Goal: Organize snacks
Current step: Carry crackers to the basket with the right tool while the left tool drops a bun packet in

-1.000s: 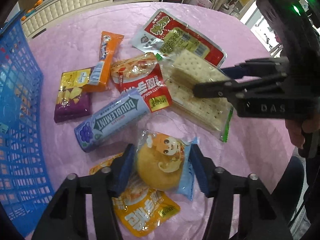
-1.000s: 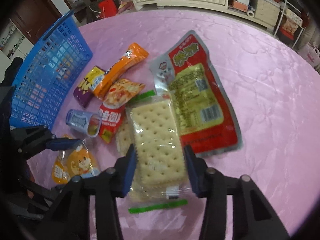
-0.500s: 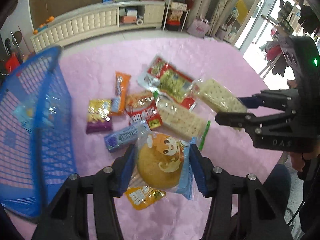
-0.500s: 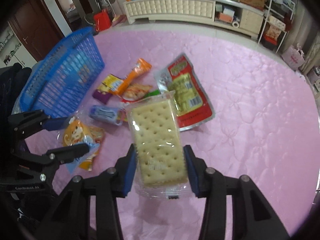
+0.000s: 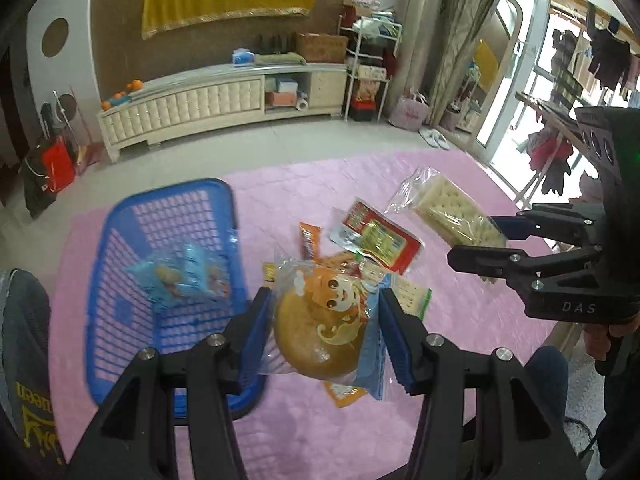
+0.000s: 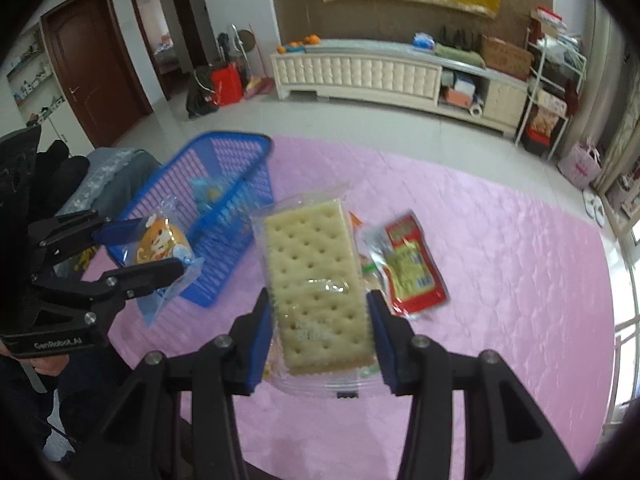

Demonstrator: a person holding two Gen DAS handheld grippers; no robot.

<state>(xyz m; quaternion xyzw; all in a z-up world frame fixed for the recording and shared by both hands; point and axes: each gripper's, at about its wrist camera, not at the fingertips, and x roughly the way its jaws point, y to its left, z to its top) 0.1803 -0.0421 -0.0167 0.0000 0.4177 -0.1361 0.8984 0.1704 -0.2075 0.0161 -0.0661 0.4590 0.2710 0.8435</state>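
The left gripper (image 5: 326, 330) squeezes the bun pack (image 5: 324, 320), the right gripper (image 6: 320, 332) squeezes the cracker pack (image 6: 316, 280), both up high. Move over the blue basket (image 5: 120, 240), go low, then let go.

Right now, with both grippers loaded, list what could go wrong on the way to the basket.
1. The left gripper and right gripper are both raised near the blue basket; they might collide.
2. The cracker pack is pinched at one end and could slip or crack.
3. The bun packet has loose film.
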